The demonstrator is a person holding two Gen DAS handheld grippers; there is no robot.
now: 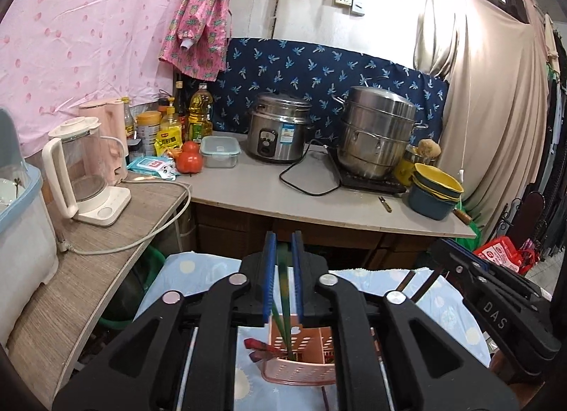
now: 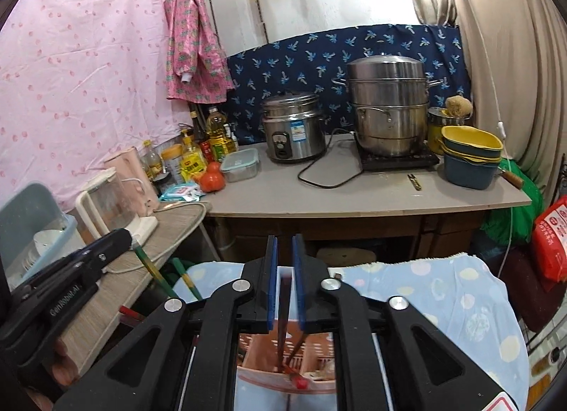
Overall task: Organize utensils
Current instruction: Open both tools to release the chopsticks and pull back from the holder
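Note:
My left gripper [image 1: 283, 237] hangs over a pink perforated basket [image 1: 301, 372] on a light blue dotted cloth. A pair of green chopsticks [image 1: 281, 280] runs between its blue pads, tips down in the basket. The pads stand slightly apart and do not press on the sticks. My right gripper [image 2: 284, 239] is over the same basket [image 2: 248, 343]. Dark brown chopsticks [image 2: 282, 308] pass loosely through its narrow gap into the basket. A red-tipped utensil [image 1: 255, 343] lies at the basket's left side. In each wrist view the other gripper shows at the side [image 1: 446, 244] [image 2: 125, 234].
Beyond the cloth runs a grey counter [image 1: 269, 195] with a rice cooker [image 1: 278, 133], a steel steamer pot [image 1: 375, 134], stacked yellow and blue bowls [image 1: 434, 187], tomatoes [image 1: 189, 159] and bottles. On the left, a wood-grain side table [image 1: 117, 234] carries a kettle [image 1: 83, 173] and a dish bin [image 1: 21, 216].

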